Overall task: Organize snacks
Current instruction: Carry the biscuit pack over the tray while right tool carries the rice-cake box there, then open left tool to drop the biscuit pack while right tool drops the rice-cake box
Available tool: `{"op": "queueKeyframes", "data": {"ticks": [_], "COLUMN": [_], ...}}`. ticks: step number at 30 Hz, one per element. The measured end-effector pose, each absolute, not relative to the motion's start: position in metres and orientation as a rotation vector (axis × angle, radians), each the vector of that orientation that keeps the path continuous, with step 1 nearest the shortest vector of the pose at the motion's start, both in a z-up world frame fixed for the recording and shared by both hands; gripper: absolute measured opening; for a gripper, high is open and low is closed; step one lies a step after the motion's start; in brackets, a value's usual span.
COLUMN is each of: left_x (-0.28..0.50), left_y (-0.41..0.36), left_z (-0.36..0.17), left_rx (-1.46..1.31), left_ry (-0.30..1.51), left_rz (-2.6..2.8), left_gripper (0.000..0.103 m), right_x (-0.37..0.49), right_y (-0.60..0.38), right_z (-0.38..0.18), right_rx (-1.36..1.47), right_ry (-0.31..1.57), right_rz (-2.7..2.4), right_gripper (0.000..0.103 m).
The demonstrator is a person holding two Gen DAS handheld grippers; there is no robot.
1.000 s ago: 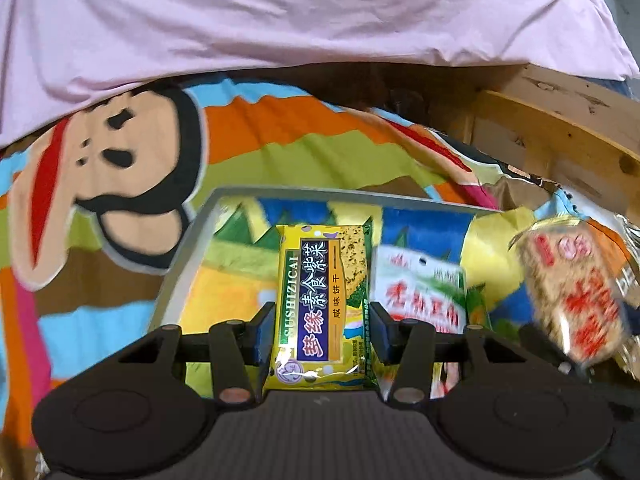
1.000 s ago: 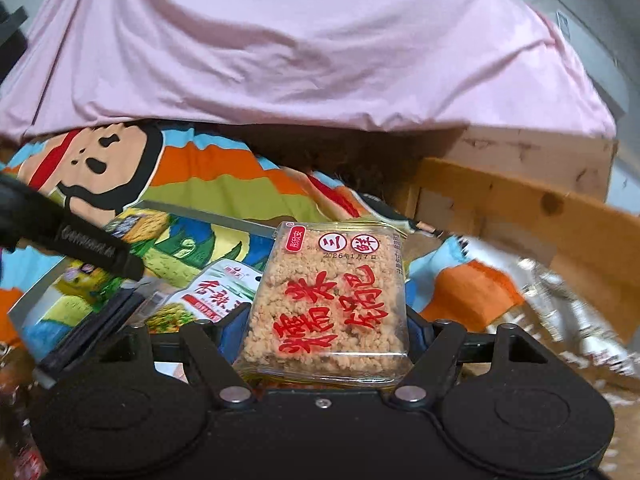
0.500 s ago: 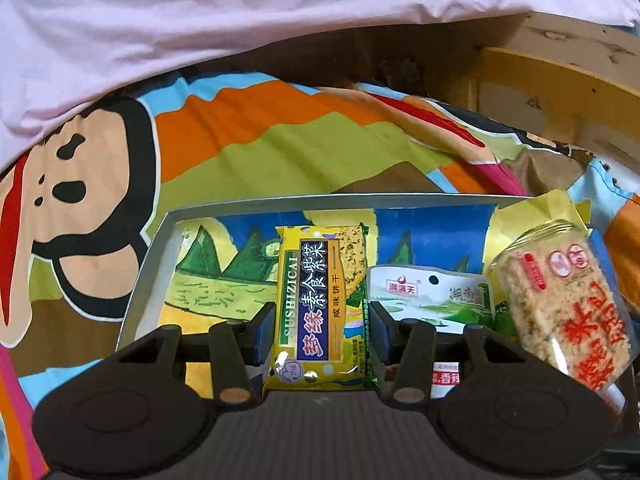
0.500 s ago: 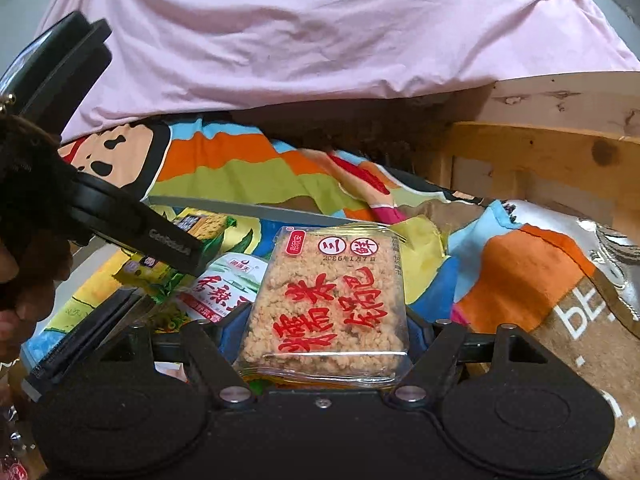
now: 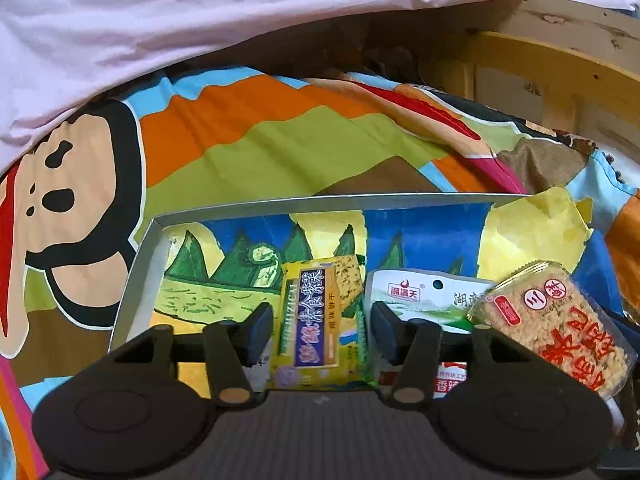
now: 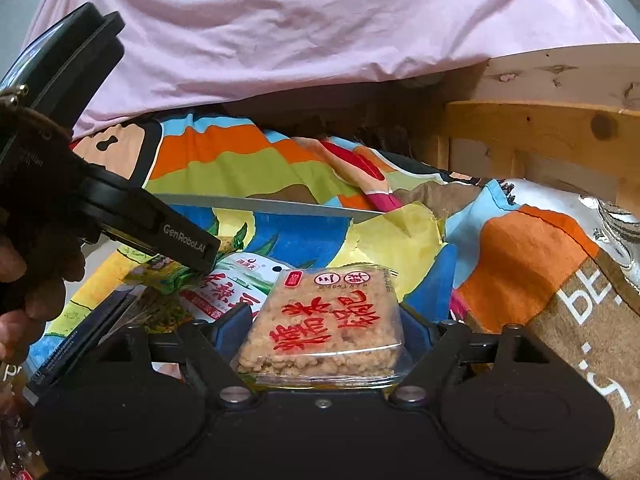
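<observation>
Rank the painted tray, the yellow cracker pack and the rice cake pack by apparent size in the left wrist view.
1. painted tray, clearly largest.
2-3. yellow cracker pack and rice cake pack: alike; the rice cake pack is partly hidden and nearer the camera, so no ranking.

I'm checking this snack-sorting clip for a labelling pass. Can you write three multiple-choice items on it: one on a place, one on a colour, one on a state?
1. Where does the yellow cracker packet lie?
A. in the tray
B. on the pink sheet
C. on the wooden frame

2. What colour is the print on the rice cake pack?
A. blue
B. red
C. green

3. How do the left gripper jaws stand?
A. clamped on the packet
B. apart, clear of the packet
C. out of sight

Answers: 1 A, tray walls surround it. 2 B, red characters. 3 B, gaps show either side; they are opening.
</observation>
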State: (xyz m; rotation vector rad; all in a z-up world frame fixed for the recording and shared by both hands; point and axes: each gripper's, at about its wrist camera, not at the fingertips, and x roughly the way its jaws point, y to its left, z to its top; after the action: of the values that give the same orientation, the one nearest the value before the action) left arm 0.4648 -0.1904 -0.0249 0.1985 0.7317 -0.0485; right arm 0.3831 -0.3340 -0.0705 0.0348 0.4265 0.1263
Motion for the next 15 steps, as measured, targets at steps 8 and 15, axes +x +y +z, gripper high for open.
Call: {"op": "queueKeyframes", "data": {"ticks": [8,15], "left_x": [0.452,0.430], "left_y": [-0.180,-0.156], "left_z": [-0.020,0.005], "left_rx": [0.142,0.027], "left_ry": [0.693,0.641], "left_rz": [-0.067,-0.069], "left_gripper": [0.079,0.090], "right_x": [0.379,0.358], "right_y": [-0.333,-0.334], "right_z": [-0.067,-0.045], "right_rx": [0.036,0.054], "right_ry": [0.404,0.371], "right_rz": [0.114,0.095], "right_gripper": [0.092,0.100]}}
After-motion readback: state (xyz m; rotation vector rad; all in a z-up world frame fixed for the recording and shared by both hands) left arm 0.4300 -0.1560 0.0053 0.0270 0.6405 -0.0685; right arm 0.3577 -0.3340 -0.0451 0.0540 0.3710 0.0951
